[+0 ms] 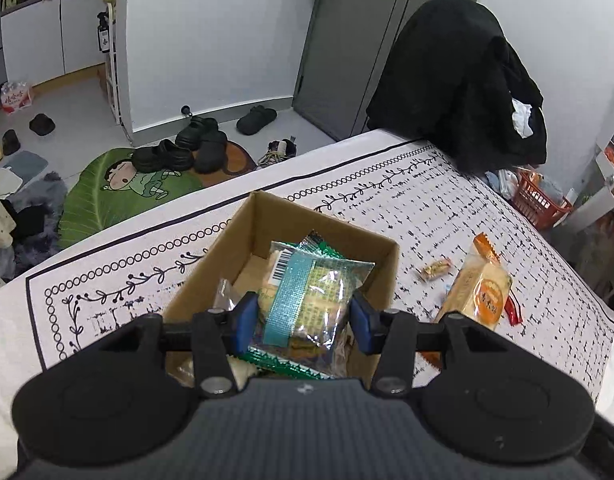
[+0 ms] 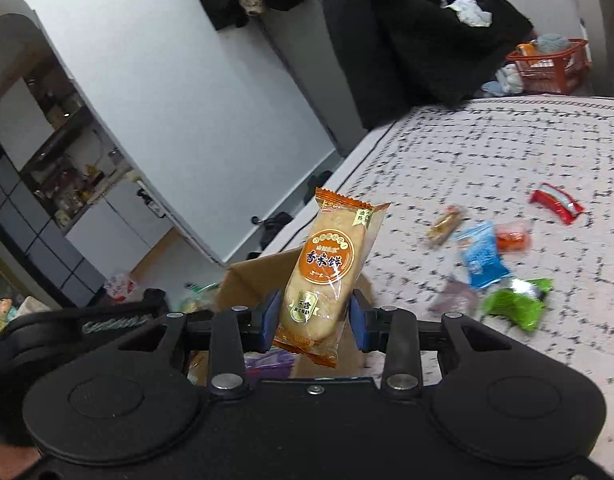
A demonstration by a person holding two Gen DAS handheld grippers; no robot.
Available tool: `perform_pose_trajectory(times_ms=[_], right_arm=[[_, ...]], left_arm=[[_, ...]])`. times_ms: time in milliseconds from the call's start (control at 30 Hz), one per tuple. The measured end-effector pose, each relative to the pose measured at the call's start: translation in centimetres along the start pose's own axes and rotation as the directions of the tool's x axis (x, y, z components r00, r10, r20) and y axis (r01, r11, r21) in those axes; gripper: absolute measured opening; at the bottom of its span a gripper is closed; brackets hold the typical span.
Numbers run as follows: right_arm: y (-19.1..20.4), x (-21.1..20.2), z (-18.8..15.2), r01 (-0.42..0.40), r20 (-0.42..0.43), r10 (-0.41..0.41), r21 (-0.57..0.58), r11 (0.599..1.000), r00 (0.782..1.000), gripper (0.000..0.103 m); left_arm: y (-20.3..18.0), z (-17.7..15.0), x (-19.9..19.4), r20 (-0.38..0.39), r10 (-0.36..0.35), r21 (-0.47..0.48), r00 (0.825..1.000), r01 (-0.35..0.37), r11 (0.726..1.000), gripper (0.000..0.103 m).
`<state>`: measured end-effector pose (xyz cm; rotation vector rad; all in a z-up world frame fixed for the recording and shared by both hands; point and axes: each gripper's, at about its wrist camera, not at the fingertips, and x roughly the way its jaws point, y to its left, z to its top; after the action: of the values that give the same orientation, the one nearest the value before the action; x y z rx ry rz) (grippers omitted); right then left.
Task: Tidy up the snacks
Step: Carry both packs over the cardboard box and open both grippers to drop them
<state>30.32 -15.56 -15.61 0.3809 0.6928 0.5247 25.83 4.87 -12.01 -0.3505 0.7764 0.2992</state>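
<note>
The left hand-held gripper (image 1: 303, 322) is clamped on a green-edged clear snack packet (image 1: 307, 300), its blue pads pressing both sides, and it hangs over the open cardboard box (image 1: 243, 236). That box sits on the patterned cloth of the counter (image 1: 447, 208), near the edge that faces the floor mat and shoes, and a few wrappers already lie inside it.

The right hand-held gripper (image 2: 313, 316) grips an orange rice cracker packet (image 2: 327, 272) by its lower half, the packet standing nearly upright between the blue pads. It is held just beside the box (image 2: 259, 280), at the box's side toward the middle of the counter (image 2: 507, 152).

More snacks are spread loose further along the cloth: a blue packet (image 2: 483, 256), a green packet (image 2: 517, 300), a red packet (image 2: 557, 203) and a small wrapped candy (image 2: 445, 224), all well apart from the box. A black coat (image 2: 419, 40) is draped at the far corner.
</note>
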Motion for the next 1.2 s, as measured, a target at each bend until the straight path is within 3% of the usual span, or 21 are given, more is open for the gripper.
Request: perform_pose_trajectory(times_ms=[233, 600, 1200], right_arm=[[1.4, 0.6, -0.3, -0.008, -0.010, 0.008, -0.020, 1.000, 1.000, 0.036], [4.6, 2.3, -0.5, -0.016, -0.060, 0.013, -0.040, 0.999, 0.998, 0.036], [7.8, 5.7, -0.7, 0.084, -0.119, -0.093, -0.080, 0.993, 0.989, 0.036]], left_arm=[[2.1, 1.0, 1.7, 0.026, -0.037, -0.043, 0.999, 0.038, 0.998, 0.048], [5.1, 1.2, 3.5, 0.000, -0.100, -0.131, 0.995, 0.099, 0.986, 0.048], [9.8, 2.6, 3.1, 0.016, -0.195, -0.321, 0.981, 0.189, 0.928, 0.055]])
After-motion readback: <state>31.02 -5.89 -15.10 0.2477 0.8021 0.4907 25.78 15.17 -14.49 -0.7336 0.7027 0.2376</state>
